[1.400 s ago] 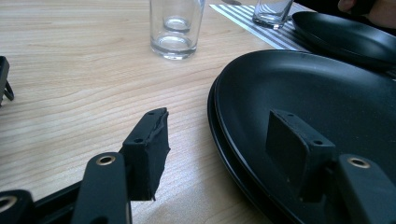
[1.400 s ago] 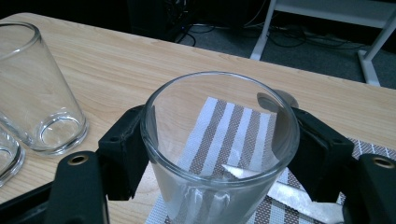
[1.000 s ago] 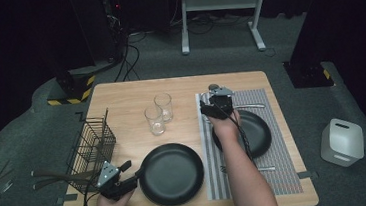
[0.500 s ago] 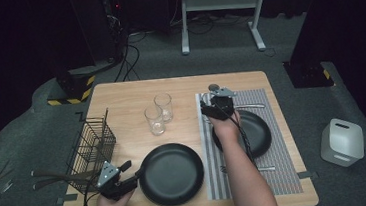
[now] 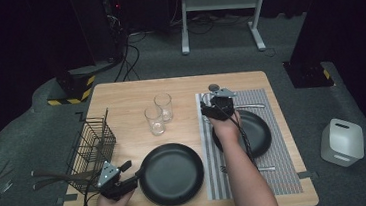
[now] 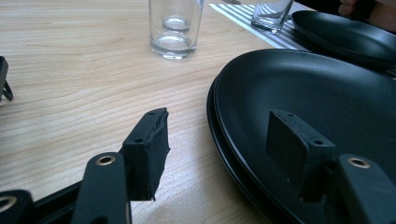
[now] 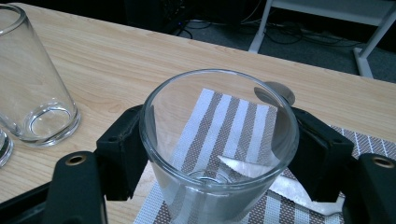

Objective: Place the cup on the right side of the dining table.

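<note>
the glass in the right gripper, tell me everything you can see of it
The glass is a clear, empty tumbler with a round rim and a thick base, standing upright between the jaws of the right gripper, whose black pads sit against its two sides. Under it lies the corner of a brown and white striped placemat on the wooden table. Through its wall the stripes show, slightly bent.

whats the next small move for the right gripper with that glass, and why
Probably lower the glass onto the top left corner of the striped placemat and open the fingers. In its own view the right gripper has its pads against the upright glass, with the mat's corner showing through the base. The plate and cutlery already lie on that mat.
</note>
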Demonstrator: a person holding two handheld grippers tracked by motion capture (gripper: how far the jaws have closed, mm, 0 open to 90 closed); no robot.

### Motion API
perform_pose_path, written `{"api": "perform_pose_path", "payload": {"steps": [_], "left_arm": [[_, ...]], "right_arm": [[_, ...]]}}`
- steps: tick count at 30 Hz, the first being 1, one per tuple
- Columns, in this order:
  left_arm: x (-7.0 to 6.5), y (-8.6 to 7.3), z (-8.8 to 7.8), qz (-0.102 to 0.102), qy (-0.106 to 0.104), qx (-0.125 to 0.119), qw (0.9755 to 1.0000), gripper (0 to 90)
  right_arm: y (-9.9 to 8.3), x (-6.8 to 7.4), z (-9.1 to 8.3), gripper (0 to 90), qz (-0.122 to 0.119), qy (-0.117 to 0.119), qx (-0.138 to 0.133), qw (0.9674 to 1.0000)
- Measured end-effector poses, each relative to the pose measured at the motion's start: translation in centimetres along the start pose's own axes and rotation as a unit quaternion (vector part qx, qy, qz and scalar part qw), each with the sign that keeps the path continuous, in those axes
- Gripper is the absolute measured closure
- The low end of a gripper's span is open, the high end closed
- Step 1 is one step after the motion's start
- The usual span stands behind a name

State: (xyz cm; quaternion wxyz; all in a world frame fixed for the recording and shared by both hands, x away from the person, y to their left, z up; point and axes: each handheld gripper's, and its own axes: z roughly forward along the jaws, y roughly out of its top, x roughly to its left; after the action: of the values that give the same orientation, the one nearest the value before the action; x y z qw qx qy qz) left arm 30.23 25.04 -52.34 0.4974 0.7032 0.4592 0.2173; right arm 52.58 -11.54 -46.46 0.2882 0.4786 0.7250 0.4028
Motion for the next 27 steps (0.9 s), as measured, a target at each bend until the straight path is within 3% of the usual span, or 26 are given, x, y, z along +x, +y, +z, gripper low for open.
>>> {"api": "perform_pose_path", "payload": {"steps": [13, 18, 27], "left_arm": [[0.0, 0.0, 0.0, 0.001, 0.0, 0.001, 1.0, 39.5], [0.0, 0.0, 0.01, 0.001, 0.0, 0.001, 1.0, 39.5], [-0.01, 0.0, 0.02, 0.001, 0.0, 0.001, 1.0, 39.5]], "right_arm": [[0.05, -0.06, -0.07, 26.8, 0.006, 0.005, 0.003, 1.0], [0.17, 0.06, -0.04, 16.7, 0.008, 0.012, -0.006, 0.9999], [0.44, -0.11, -0.39, 13.4, 0.011, 0.007, -0.013, 0.9998]]}}
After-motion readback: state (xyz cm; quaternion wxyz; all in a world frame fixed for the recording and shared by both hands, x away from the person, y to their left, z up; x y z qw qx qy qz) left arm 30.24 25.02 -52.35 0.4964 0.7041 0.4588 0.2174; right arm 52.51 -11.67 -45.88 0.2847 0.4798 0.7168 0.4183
